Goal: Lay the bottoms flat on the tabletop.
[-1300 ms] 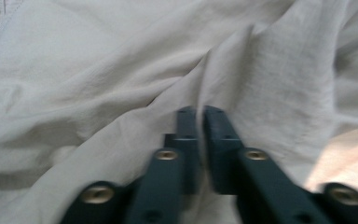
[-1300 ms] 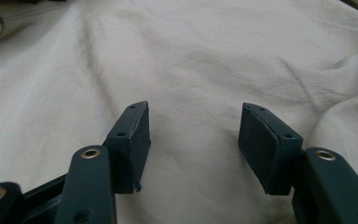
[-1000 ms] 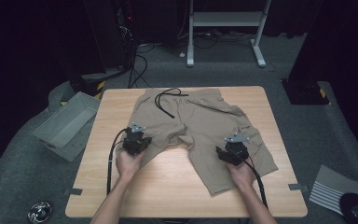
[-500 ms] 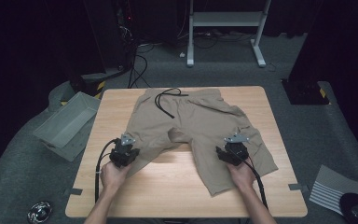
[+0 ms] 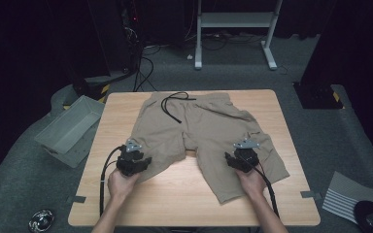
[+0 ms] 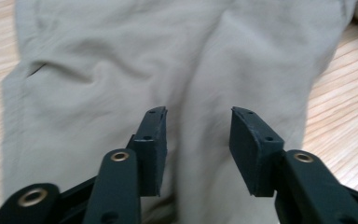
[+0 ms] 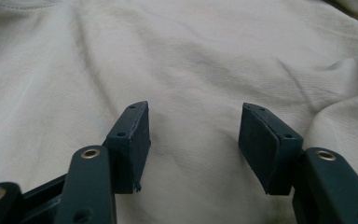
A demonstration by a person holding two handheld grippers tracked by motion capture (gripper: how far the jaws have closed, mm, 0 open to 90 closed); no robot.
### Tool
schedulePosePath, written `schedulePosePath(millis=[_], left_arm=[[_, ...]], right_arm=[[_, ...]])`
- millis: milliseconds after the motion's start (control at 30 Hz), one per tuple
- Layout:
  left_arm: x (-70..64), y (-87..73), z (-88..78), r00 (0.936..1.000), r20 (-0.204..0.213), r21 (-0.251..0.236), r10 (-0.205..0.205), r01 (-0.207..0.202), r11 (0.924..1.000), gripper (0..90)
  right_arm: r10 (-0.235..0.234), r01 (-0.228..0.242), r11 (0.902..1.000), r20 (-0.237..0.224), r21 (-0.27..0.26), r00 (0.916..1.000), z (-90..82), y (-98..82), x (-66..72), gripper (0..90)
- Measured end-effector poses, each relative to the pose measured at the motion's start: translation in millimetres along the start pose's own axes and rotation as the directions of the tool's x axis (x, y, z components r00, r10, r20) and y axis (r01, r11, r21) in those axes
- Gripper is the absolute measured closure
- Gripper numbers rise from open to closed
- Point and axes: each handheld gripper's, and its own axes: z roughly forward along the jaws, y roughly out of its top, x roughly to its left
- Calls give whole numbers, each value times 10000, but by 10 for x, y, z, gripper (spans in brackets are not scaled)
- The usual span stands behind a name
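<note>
On the floor at the far left of the high view lies a grey bin [image 5: 68,130], just off the edge of the wooden table [image 5: 184,194]. A pair of tan shorts [image 5: 199,131] lies spread flat on the table, waistband toward the far edge, with a black drawstring [image 5: 172,107] looped over the waist.

The left gripper [image 5: 135,162] sits at the hem of the left-hand leg, and the right gripper [image 5: 243,158] over the right-hand leg. From above, both are dark lumps under grey plates, and how their jaws stand cannot be read there.

The left gripper view supplies that: the left gripper [image 6: 196,140] has its jaws apart with only flat fabric showing in the gap, nothing pinched. They have just been opening. This view also shows a fold line running up the cloth and bare wood at the right, where the leg's inner edge ends.

The right gripper view shows the right gripper [image 7: 193,140] with its jaws set wide apart over smooth cloth, clamped on nothing. Whether the pads [image 7: 133,144] rest on the fabric or hang just above it is hard to make out. A seam [image 7: 18,5] crosses the top left corner, and wrinkles gather at the right.

At the far right of the high view, a striped sheet [image 5: 347,196] on the floor is cut off by the frame.
</note>
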Motion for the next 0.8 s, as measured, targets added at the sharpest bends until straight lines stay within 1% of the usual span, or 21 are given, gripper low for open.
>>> schedulePosePath(millis=[133,267,367,467,533,567,667,733,800], left_arm=[[-113,49,68,9997,227,-99,109,-107,9999,537],[-198,88,135,9990,441,-215,11,-2,9998,527],[-231,108,223,9983,574,-65,-70,74,10000,533],[-266,101,309,9963,857,346,-15,-14,9994,608],[-321,90,320,9948,972,522,313,-365,9980,691],[-354,88,308,9946,901,604,521,-577,9965,735],[-425,71,235,9910,983,733,903,-977,9925,846],[-446,43,195,9887,1157,810,954,-1051,9912,878],[-437,14,164,9876,1301,813,877,-988,9918,880]], right_arm=[[-4,4,10000,-1,-1,10000,0,0,1,434],[-17,17,10000,-6,-5,10000,-1,0,1,434],[-30,30,10000,10,-4,10000,-1,0,3,434],[-26,26,10000,0,-8,10000,-1,-1,3,434],[-23,23,10000,-3,-7,10000,-1,-1,3,434],[-18,18,10000,-5,-4,10000,-1,-1,3,434],[-27,27,10000,9,-3,10000,-2,-1,4,434],[-33,33,10000,16,-4,10000,-2,-1,4,434],[-30,30,10000,19,-10,10000,-2,-1,5,434]])
